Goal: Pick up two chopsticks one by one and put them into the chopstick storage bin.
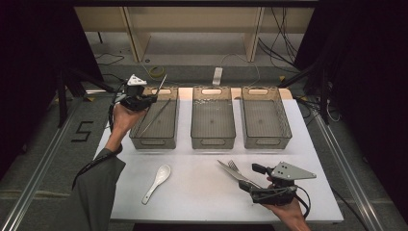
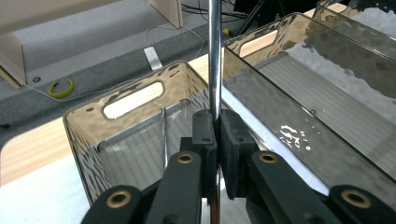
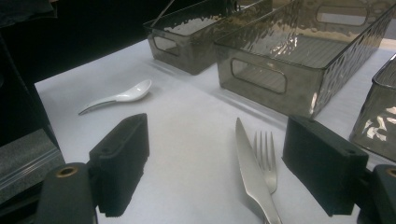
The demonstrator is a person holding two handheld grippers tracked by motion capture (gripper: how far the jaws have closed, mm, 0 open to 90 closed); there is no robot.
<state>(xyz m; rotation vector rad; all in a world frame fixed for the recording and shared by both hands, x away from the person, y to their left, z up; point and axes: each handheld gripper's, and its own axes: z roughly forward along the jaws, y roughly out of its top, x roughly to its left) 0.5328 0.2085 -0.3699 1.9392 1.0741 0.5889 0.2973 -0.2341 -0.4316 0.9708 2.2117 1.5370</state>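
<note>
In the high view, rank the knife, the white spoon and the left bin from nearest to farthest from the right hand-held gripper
From the right hand-held gripper:
1. Knife, just ahead of its open jaws, beside the fork.
2. White spoon, across the table to the left.
3. Left bin, far left corner.

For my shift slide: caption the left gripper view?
Left hand-held gripper shut on a metal chopstick above the left bin.

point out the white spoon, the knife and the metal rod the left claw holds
white spoon (image 1: 163,173), high view, on its bowl
knife (image 3: 250,170), right gripper view, mid blade
metal rod (image 2: 214,56), left gripper view, on the shaft above the claw
</note>
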